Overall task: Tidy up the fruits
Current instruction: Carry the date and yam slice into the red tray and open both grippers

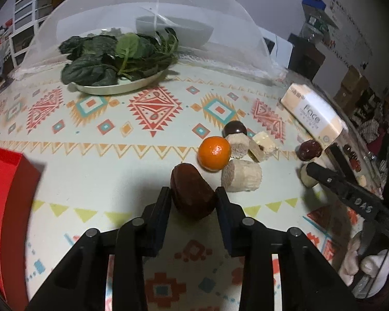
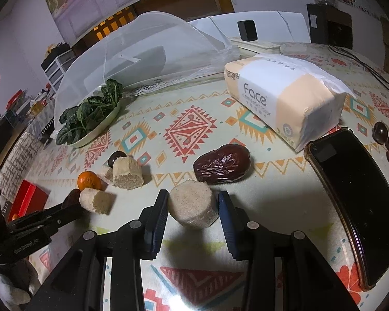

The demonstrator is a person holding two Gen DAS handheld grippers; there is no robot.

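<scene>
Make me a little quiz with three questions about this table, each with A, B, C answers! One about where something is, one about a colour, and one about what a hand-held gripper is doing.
1. Where are the green leaves?
A. On a plate beside the mesh cover
B. Inside the red box
C. On the phone

2. What colour is the small round fruit among the pale cut pieces?
A. Blue
B. Orange
C. Pink

3. What is the left hand-held gripper doing?
A. Holding the tissue pack
B. Standing wide open over bare cloth
C. Closed on a dark brown fruit

Answers:
1 A: the leaves lie on a pale plate next to the mesh cover.
2 B: the tangerine is orange.
3 C: the left hand-held gripper has its fingers against the dark brown fruit.
</scene>
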